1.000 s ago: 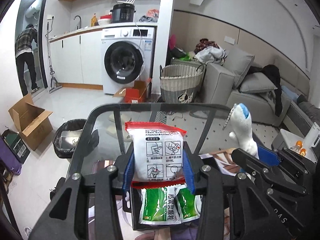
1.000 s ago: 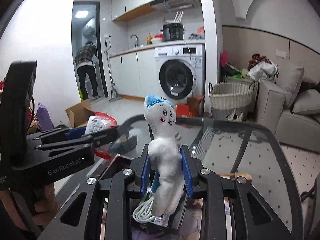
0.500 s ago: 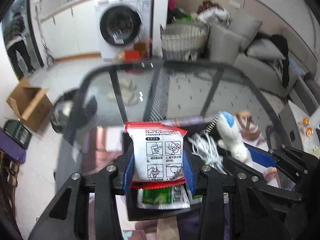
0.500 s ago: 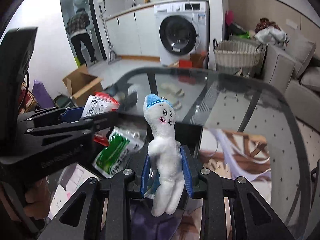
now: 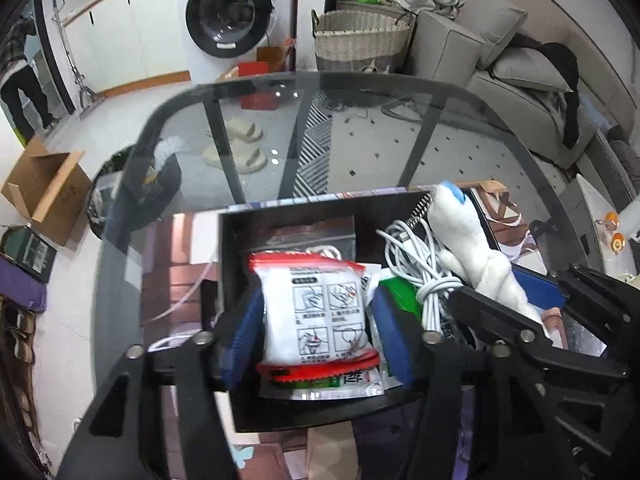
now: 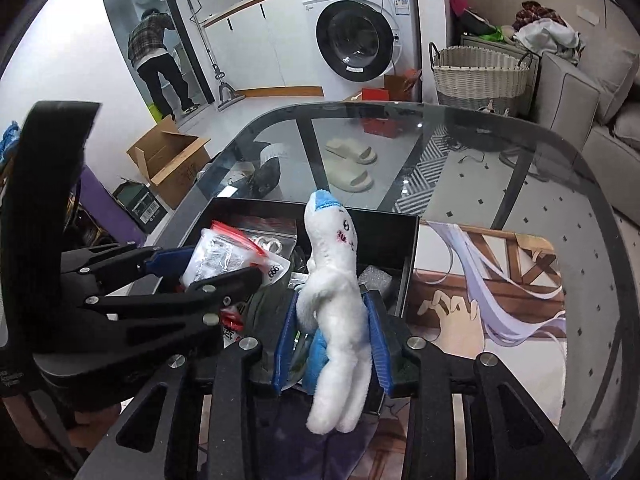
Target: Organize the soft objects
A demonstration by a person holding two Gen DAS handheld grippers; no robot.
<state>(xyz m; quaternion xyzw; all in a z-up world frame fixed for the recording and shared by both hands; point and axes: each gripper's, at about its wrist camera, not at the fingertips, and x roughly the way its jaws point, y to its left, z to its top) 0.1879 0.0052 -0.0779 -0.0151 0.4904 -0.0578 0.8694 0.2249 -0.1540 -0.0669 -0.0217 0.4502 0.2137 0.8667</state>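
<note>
We let the left gripper [image 5: 316,320] finish opening over the black box [image 5: 280,220], its blue pads already clear of the red-edged white packet [image 5: 316,312] between them, so the packet settles flat on the green sachets [image 5: 394,288]; the right gripper [image 6: 332,344] is also opening, its pads beside the white plush toy [image 6: 332,280] and barely touching it. The left view shows the coiled white cable [image 5: 424,276] under the toy, while the right view alone shows the toy's stitched face and the picture mat [image 6: 500,300] beside the box.
</note>
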